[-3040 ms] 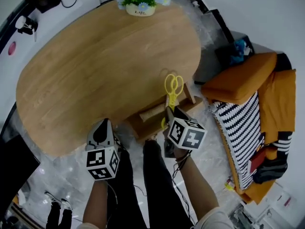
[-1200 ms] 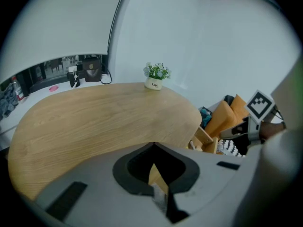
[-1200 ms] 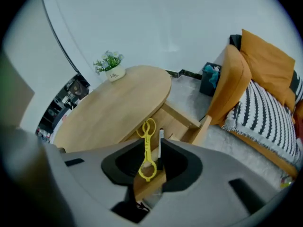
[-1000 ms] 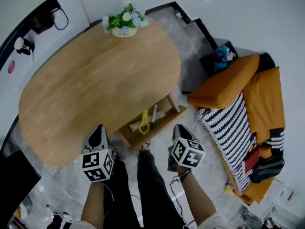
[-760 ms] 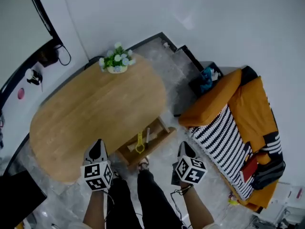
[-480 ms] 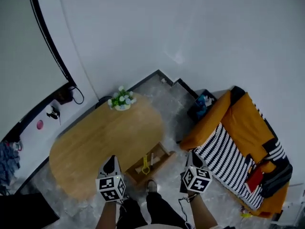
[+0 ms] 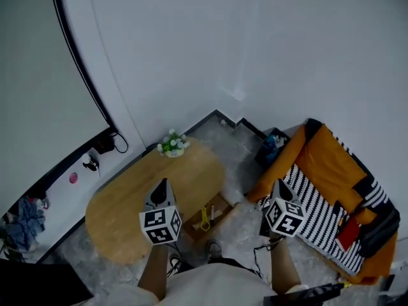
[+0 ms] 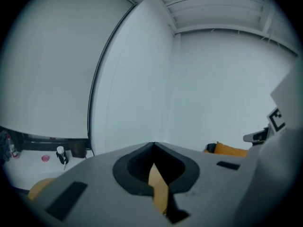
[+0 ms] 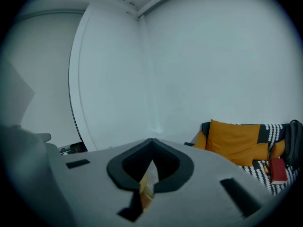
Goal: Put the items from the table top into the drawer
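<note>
we risk jolting the open drawer (image 7: 224, 202) with a careless step, since it juts out right by us
our left gripper (image 7: 162, 185) holds its jaws together on nothing, above the table (image 7: 118, 212); the yellow scissors (image 7: 204, 219) lie inside the drawer, well below and between both grippers; our right gripper (image 7: 278, 185) is closed and empty too.

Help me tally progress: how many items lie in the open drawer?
2: yellow scissors in the drawer, and a slim pale item just right of them. More may be hidden under the table edge.
</note>
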Demonstrator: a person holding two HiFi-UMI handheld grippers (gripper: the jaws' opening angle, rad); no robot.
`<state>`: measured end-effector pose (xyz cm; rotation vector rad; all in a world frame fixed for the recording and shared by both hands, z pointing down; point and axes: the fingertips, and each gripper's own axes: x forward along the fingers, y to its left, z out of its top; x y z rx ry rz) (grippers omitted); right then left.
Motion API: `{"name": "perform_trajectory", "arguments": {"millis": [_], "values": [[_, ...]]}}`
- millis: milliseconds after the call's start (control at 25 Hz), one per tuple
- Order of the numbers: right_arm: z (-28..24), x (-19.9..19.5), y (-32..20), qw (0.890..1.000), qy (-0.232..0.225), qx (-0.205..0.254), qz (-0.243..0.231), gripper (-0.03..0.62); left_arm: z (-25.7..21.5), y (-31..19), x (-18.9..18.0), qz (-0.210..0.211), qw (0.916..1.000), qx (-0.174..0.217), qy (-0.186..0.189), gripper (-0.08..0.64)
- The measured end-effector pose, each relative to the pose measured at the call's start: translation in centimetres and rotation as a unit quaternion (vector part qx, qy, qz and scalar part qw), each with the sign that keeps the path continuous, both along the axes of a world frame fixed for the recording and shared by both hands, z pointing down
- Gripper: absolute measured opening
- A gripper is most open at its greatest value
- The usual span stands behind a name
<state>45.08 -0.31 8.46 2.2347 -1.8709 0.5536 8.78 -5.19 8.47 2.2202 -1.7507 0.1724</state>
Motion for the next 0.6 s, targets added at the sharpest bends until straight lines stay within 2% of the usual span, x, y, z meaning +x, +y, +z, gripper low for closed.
{"name": "perform_trajectory", "arguments": {"millis": [600], "values": [[-0.9, -1.6, 0.9, 1.0, -0.002, 0.005, -0.019, -0.008, -1.3, 0.5, 0.8, 0.012, 0.9999, 0.0, -0.008, 0.003]]}}
